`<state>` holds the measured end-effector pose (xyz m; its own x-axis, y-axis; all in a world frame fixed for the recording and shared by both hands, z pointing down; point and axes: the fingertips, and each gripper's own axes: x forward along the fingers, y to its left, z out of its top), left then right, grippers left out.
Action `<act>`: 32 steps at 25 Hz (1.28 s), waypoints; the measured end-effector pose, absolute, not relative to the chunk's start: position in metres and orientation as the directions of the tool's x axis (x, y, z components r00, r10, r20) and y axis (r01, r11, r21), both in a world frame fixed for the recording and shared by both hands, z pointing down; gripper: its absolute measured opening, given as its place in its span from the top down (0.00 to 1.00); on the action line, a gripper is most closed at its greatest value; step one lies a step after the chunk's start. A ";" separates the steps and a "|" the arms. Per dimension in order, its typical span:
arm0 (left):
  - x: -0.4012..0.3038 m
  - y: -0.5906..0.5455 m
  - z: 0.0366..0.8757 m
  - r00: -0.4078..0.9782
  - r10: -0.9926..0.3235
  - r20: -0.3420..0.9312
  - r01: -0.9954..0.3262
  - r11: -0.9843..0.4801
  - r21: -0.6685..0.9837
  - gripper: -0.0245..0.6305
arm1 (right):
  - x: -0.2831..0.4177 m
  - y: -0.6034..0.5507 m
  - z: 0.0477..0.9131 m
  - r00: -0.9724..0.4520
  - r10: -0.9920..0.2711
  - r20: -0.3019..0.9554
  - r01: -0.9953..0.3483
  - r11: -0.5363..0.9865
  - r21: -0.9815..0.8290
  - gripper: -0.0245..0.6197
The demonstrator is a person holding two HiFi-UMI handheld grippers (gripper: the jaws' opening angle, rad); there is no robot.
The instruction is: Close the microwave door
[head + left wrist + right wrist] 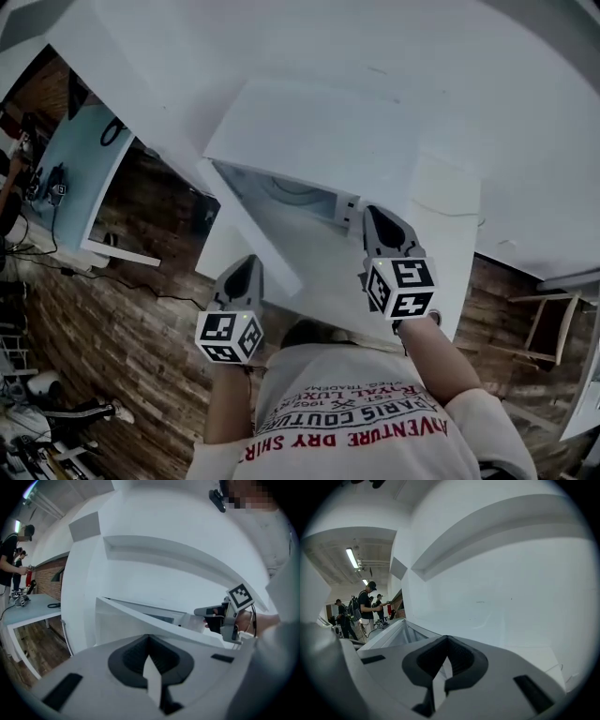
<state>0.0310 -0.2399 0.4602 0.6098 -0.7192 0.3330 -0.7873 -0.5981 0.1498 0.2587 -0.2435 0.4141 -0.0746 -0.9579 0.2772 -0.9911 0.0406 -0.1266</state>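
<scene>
Step in hand: the approach to the door; closing has not begun.

The microwave (319, 141) sits on a white tabletop (525, 141). Its door (262, 234) stands wide open, swung out toward the person on the left side of the opening. The cavity (295, 192) and its turntable are exposed.

The left hand-held gripper (246, 264) is on the outer side of the door, near its free edge. Its jaws are clenched to a thin slit with nothing between them. From the head view it cannot be settled whether the tip is touching the door panel or only just beside it.

The right hand-held gripper (378, 214) is held over the front right of the microwave, near the latch side of the opening. Its jaws are likewise drawn together on nothing. It has no hold on the door.

Assessment: the left gripper is the better placed to do the work. The next move calls for setting its closed tip flat against the door's outer face, near the free edge. It should then press the door round on its hinge toward the opening until the latch catches. The right gripper will likely have to draw back first, as it appears to lie close to where the door's edge must seat.
</scene>
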 end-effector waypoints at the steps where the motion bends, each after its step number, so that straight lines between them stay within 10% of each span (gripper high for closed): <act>1: 0.036 -0.244 0.460 0.619 -0.710 0.335 -0.779 -0.611 0.144 0.96 | 0.259 -0.244 0.414 -0.073 -0.959 0.275 -0.991 0.038 -0.129 0.95; 32: 0.160 -0.287 0.466 0.902 -0.319 0.291 -0.378 -0.909 0.175 0.96 | 0.265 -0.248 0.420 0.035 -0.900 0.434 -0.993 -0.081 -0.088 0.95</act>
<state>0.1602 -0.2866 0.4657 0.9021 -0.3188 0.2909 -0.3776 -0.9094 0.1745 0.2654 -0.2480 0.4200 0.0351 -0.9002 0.4340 -0.9928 -0.0811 -0.0881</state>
